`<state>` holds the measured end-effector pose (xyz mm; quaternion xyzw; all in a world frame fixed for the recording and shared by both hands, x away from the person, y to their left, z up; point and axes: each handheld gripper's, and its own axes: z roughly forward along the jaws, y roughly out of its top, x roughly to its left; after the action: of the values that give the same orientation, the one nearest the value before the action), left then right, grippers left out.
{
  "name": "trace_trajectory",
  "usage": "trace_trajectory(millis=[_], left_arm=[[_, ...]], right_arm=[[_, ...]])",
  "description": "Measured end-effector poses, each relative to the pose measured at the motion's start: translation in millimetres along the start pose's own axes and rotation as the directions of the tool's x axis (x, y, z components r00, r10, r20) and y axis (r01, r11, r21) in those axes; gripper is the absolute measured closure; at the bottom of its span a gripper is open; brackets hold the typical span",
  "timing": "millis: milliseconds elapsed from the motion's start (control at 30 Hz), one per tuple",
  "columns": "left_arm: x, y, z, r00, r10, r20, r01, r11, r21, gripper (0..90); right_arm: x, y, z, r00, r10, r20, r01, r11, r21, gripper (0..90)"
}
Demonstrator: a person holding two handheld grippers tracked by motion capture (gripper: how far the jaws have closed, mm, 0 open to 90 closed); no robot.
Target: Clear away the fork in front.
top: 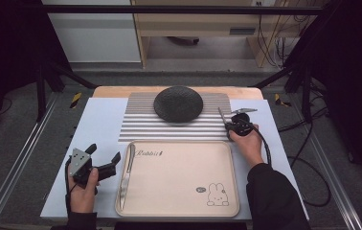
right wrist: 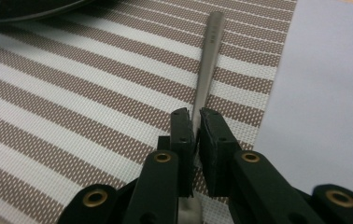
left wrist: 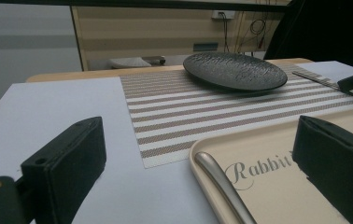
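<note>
A beige tray printed "Rabbit" lies at the front of the table, with a metal utensil along its left edge. My left gripper hovers open just left of the tray; in the left gripper view its jaws stand wide apart around the tray's corner and the utensil's handle. My right gripper is shut on a second metal utensil at the right edge of the striped placemat. The right gripper view shows the handle sticking out past the closed jaws, low over the mat.
A black textured plate rests on the far middle of the placemat. A pale sheet covers the wooden table. Black frame posts stand at both sides, and cables trail on the floor at the right.
</note>
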<state>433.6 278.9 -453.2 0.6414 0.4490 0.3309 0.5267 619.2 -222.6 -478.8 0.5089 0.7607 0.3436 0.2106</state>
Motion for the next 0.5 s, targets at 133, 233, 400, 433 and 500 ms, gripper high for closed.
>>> trace_trajectory(millis=[133, 233, 400, 433, 500], left_arm=[[-0.3, 0.2, -0.1, 1.0000, 0.002, 0.004, -0.002, 1.0000, 0.001, 2.9], [-0.2, 0.2, -0.3, 1.0000, 0.003, 0.006, -0.003, 1.0000, 0.000, 3.0], [-0.4, 0.1, 0.0, 1.0000, 0.003, 0.007, -0.003, 1.0000, 0.001, 3.0], [-0.2, 0.1, 0.0, 1.0000, 0.005, 0.004, -0.005, 1.0000, 0.000, 3.1], [-0.4, 0.1, 0.1, 1.0000, 0.006, 0.004, -0.006, 1.0000, 0.001, 3.1]], right_arm=[[-0.2, 0.1, -1.4, 0.9997, -0.017, -0.018, 0.017, 1.000, 0.012, 85.2], [0.0, 1.3, 0.3, 0.9998, 0.008, -0.017, -0.008, 1.000, 0.007, 78.2], [2.5, 1.5, 2.3, 1.0000, 0.005, -0.006, -0.005, 1.000, -0.002, 79.1], [2.8, 1.5, 2.6, 1.0000, 0.004, 0.000, -0.004, 1.000, -0.004, 79.9], [3.8, 1.7, 3.0, 1.0000, 0.002, 0.006, -0.002, 1.000, -0.004, 80.9]])
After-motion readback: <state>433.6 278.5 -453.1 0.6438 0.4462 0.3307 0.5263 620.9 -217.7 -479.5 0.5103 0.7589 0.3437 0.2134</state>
